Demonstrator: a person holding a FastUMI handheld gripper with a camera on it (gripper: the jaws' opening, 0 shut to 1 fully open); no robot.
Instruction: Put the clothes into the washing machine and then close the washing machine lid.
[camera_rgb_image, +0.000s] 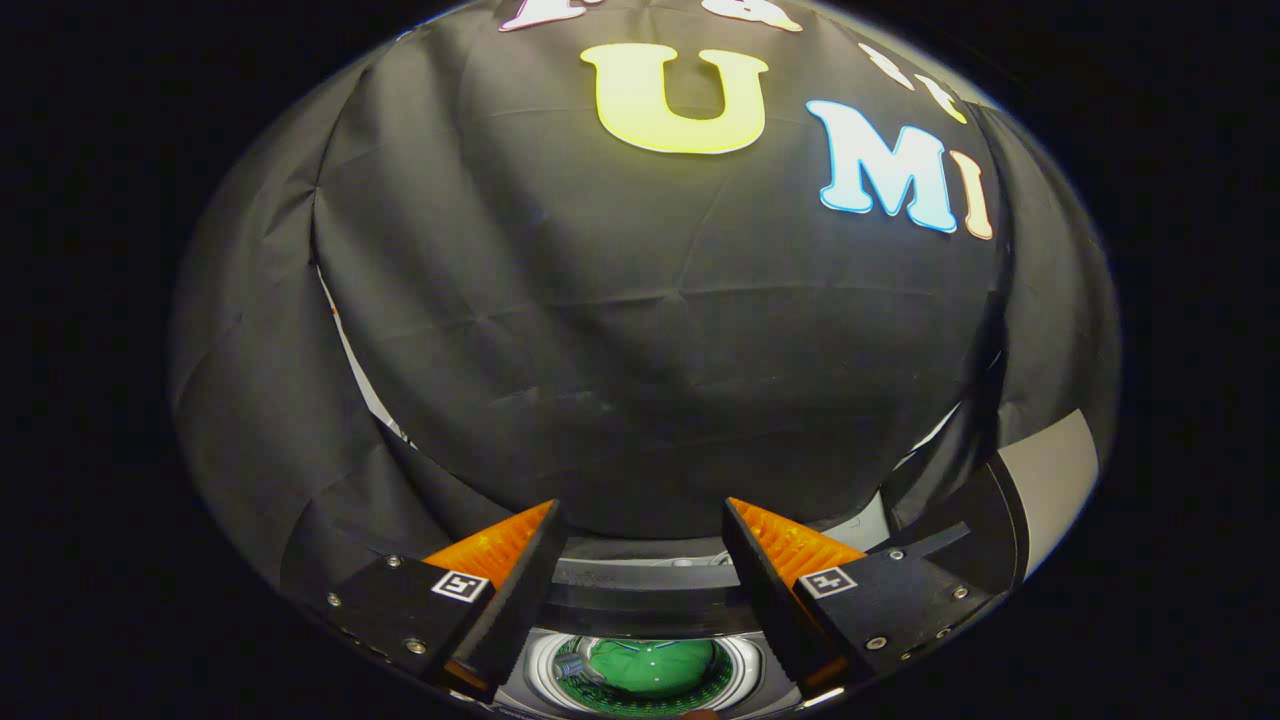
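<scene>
The tool (640, 520) hangs with its fingers spread apart and nothing between them. The washing machine (645, 668) sits directly below, its open drum showing green cloth inside; the raised lid (1040, 480) stands beyond the right finger, the likely next reach
</scene>
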